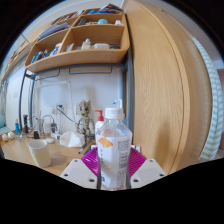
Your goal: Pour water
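Claw view: a clear plastic bottle (115,148) with a white cap and a printed label stands upright between the two fingers of the claw (114,160), whose magenta pads (91,160) press against its sides near the label, so the claw holds the bottle. The bottle sits raised before the scene, its cap on.

Left of the bottle and beyond it, a pale cup (40,152) stands on the wooden tabletop (15,152), well apart from the bottle. Behind the cup, a faucet (45,123) rises near a sink area, with small bottles (22,128) lined along the wall further left of the bottle. Just behind the bottle stands a red-topped container (99,122). Above the bottle a wooden shelf (80,55) carries boxes and small items, and to the bottle's right a wooden panel (165,90) runs tall.

The risks from here look plain. The cap appears to be in place, so a tilt would pour nothing until it comes off. The thin plastic may buckle under the squeeze and slip, or spurt water once open. The cup is small and to the bottle's left; a hasty swing or a steep tilt could miss its mouth and wet the tabletop, or knock the cup over.
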### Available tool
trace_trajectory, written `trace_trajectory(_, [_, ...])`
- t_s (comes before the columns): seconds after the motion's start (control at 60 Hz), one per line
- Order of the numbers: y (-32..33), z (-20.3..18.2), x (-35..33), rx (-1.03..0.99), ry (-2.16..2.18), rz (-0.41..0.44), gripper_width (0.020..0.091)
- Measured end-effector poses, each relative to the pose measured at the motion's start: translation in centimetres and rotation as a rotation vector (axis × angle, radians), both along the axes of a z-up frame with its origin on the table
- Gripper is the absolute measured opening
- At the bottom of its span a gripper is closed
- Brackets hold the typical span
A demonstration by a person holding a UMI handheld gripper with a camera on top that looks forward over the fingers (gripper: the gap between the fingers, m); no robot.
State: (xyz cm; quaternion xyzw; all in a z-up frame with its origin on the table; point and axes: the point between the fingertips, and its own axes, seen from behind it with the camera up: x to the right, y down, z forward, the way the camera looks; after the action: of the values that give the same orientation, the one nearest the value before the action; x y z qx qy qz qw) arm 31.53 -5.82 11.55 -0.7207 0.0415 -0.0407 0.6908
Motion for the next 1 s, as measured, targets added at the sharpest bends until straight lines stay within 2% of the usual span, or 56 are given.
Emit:
trace_trajectory(0.3, [0.1,0.3,-0.7,-0.019,-0.119,-0.008,0.0332])
trace_trajectory(0.533, [2.1,2.9,-5.9,-0.061,-0.755,0.055,0.0334])
trace_trajectory(0.783, [5.8,3.3,-11.4,-0.087,-1.356,0.15,0.0353])
trace_trajectory(1.0, [7.5,4.5,-15.4,-0.062,-1.759,0.179,0.0351])
